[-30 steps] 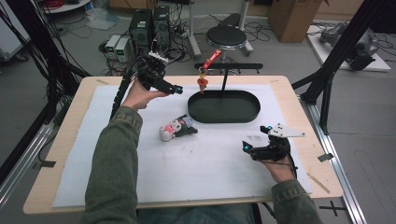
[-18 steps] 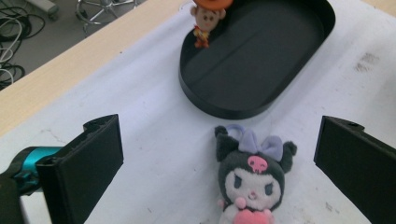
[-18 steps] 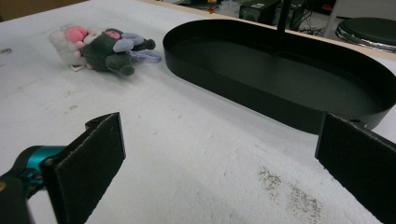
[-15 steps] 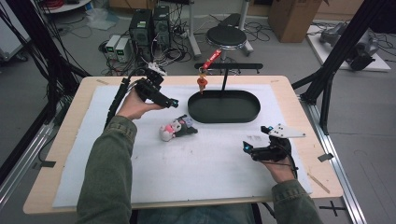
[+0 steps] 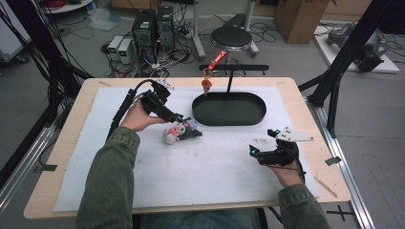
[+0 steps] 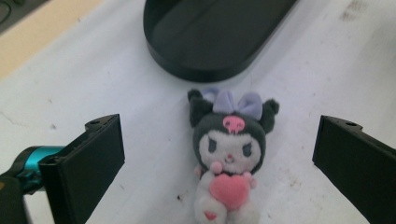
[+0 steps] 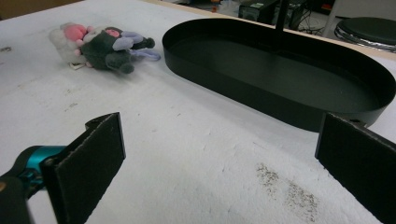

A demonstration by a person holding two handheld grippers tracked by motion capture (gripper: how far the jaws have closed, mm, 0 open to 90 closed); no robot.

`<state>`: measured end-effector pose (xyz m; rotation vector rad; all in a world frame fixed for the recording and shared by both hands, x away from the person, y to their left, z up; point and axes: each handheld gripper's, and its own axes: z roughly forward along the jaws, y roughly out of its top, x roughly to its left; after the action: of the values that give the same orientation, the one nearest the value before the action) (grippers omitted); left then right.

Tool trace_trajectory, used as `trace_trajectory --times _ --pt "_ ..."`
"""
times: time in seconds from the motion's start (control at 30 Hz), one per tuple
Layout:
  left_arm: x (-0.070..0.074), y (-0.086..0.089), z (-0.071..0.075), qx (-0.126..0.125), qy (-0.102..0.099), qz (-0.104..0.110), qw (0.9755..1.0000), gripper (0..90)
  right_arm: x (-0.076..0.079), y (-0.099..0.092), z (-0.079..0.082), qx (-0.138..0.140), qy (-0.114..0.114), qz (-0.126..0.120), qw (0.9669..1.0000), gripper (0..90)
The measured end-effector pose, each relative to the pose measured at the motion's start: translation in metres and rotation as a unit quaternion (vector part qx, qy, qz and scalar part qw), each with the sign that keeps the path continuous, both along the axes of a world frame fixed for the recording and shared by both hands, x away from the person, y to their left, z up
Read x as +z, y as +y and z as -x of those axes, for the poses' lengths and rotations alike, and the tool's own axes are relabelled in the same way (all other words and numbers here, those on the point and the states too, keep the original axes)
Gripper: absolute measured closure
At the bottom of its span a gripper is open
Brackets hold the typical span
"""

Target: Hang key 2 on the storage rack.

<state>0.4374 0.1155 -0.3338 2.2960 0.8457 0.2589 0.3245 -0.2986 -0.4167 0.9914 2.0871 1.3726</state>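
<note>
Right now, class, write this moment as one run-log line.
left tongs: open, straddling plush toy | right tongs: open, idle above mat | black tray: empty | toy: lying on mat, ungrasped

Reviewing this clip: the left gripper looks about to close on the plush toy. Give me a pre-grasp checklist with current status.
1. Left gripper jaws open wide: ok.
2. Plush toy centred between the jaws: ok.
3. Jaws low enough to grip the toy: cannot tell.
4. Toy clear of the black oval tray, not touching it: ok.
5. Right gripper open, apart from the toy: ok.
6. Tray interior free of other things: ok.
</note>
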Motion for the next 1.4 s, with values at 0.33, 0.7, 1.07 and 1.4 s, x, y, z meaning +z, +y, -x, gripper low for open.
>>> trace_trajectory --times 0.33,0.7,1.07,1.4 --pt "-0.037 0.006 0.003 -0.003 0.052 -0.021 0.9984 7.7 -0.001 0.001 -0.001 0.001 0.005 0.003 1.0000 0.7" --pt "-0.063 0.001 0.005 -0.005 0.083 -0.049 0.9953 9.1 -0.001 0.001 -0.001 0.002 0.008 0.006 0.9999 0.8" --pt "-0.068 -0.006 0.006 0.005 0.071 -0.089 0.9935 32.2 -0.003 0.002 -0.001 0.010 0.012 0.010 0.9998 0.7" --pt "-0.069 -0.006 0.008 -0.021 0.072 -0.097 0.9924 48.0 -0.003 0.002 -0.001 0.009 0.014 0.010 0.9998 0.7"
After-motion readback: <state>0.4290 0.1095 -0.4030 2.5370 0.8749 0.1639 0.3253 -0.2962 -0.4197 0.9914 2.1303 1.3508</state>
